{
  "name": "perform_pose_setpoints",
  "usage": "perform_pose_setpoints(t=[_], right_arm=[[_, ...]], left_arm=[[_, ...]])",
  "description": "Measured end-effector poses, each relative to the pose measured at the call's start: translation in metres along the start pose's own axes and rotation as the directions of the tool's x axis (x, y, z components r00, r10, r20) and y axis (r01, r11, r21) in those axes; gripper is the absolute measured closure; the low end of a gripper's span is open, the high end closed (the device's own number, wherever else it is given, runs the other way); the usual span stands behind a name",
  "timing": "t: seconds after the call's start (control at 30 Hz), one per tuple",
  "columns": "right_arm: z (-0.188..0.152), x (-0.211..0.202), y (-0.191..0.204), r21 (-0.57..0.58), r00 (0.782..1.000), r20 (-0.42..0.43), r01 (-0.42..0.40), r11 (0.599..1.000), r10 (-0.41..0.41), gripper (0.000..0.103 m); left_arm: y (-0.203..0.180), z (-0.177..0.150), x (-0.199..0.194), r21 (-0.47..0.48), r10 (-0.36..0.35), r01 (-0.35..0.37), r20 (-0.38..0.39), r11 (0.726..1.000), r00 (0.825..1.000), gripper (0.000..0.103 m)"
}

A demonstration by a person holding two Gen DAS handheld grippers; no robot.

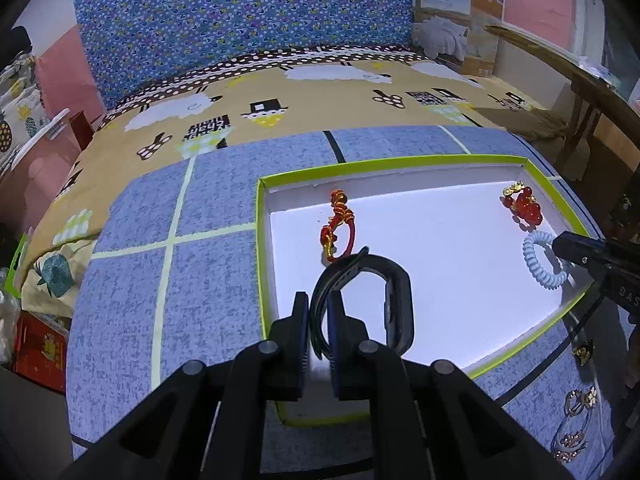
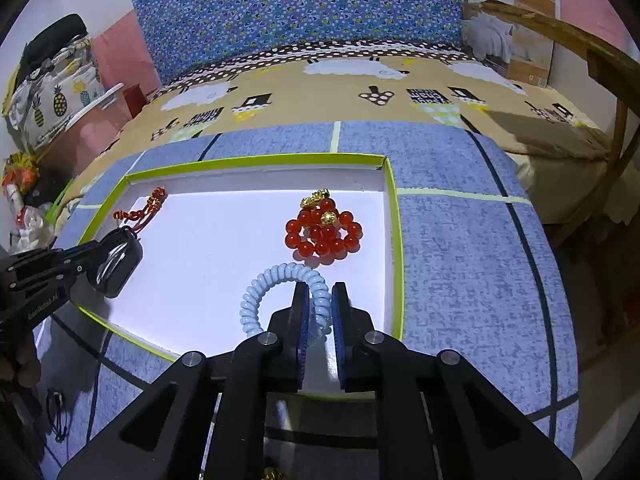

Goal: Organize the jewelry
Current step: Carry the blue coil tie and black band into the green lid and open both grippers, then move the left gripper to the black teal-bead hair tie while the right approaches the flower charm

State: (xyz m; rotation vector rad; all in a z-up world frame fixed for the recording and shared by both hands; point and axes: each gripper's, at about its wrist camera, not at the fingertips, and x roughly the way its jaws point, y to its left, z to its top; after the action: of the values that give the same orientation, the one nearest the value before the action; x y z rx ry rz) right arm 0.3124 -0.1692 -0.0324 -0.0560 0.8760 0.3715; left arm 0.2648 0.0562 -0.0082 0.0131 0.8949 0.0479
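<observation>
A white tray with a lime-green rim point(image 1: 360, 163) point(image 2: 256, 160) lies on the blue mat. My left gripper point(image 1: 319, 302) is shut on the strap of a black wristband point(image 1: 394, 296), held just above the tray's near-left part; it also shows in the right wrist view point(image 2: 116, 264). My right gripper point(image 2: 320, 292) is shut on a pale blue spiral coil band point(image 2: 280, 276) over the tray's near-right part; the band also shows in the left wrist view point(image 1: 542, 260). A red cord bracelet point(image 1: 338, 226) point(image 2: 146, 208) and a red bead bracelet with gold charms point(image 1: 524, 202) point(image 2: 324, 230) lie inside the tray.
Several small gold-toned jewelry pieces point(image 1: 578, 400) lie on the blue mat point(image 1: 180, 280) to the right of the tray. Beyond the mat is a bed with a sheep-print cover point(image 1: 280, 92), a cardboard box point(image 1: 460, 20) and a wooden rail point(image 2: 580, 40).
</observation>
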Motion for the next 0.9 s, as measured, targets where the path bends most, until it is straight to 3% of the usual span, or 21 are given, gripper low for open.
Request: perform_pose_setpoints(t=[0.13,0.5,0.9], right_arm=[[-0.002,-0.006,-0.002,0.006,1.000,0.017,0.003,1.000,-0.003,0.076],[-0.011,-0.033,-0.001,0.029,0.998,0.063,-0.014,0.999,0.012,0.076],[-0.043,-0.080,0.015,0.016,0.990,0.122,-0.068,0.998,0.065,0.076]], left_arm=[[0.003,-0.002,-0.003,-0.019,-0.014,0.014,-0.001,1.000,1.000,0.093],[0.008,-0.014,-0.030,-0.049,-0.005,0.008,0.047,0.999,0.999,0.093],[0.007,-0.036,-0.073,-0.060,0.000,0.005,0.091,0.998,0.996,0.093]])
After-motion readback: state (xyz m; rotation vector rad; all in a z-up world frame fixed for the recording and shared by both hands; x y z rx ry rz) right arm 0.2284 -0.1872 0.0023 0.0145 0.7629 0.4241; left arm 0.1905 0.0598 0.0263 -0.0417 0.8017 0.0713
